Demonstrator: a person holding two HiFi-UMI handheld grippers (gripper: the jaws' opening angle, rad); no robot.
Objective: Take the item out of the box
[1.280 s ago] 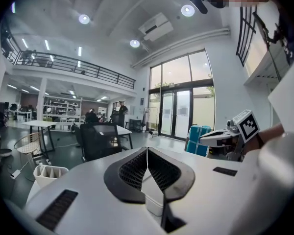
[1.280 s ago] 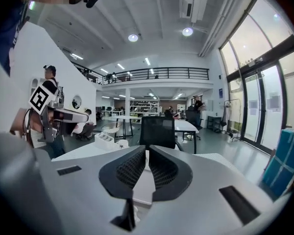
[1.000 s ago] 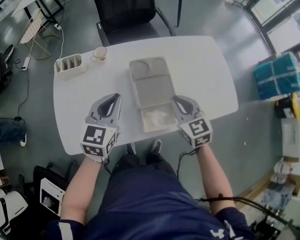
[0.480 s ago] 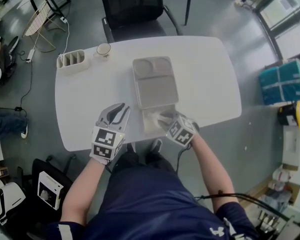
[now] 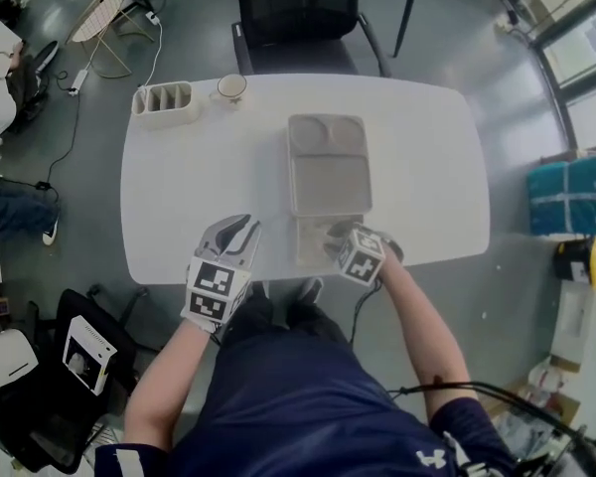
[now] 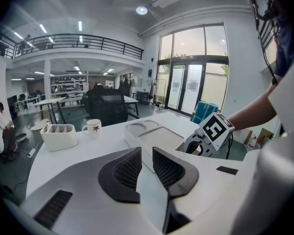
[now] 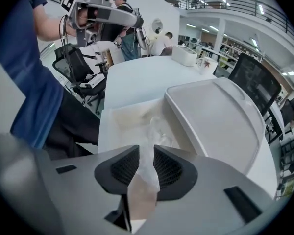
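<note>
white worktop (image 5: 199, 177) across the middle of the head view. pale box (image 5: 304, 251) at centre, open, with lid (image 5: 326, 162) laid flat toward the top of the frame and tray part at the worktop's near edge. in the tray, a crumpled clear plastic item (image 7: 156, 125), lying against the lid side.

right gripper (image 5: 335, 238) (image 7: 146, 156) at the lower right of the box, reaching into the tray. jaws closed on a fold of the clear plastic item, with film running up between them.

left gripper (image 5: 240, 230) (image 6: 143, 156) to the lower left of the box, above bare worktop, near the box but apart from it. jaws only a narrow gap apart, holding nothing.

mug (image 5: 230, 87) and white divided holder (image 5: 166, 104) side by side at the upper left of the worktop. black chair (image 5: 298, 13) beyond the far edge.
</note>
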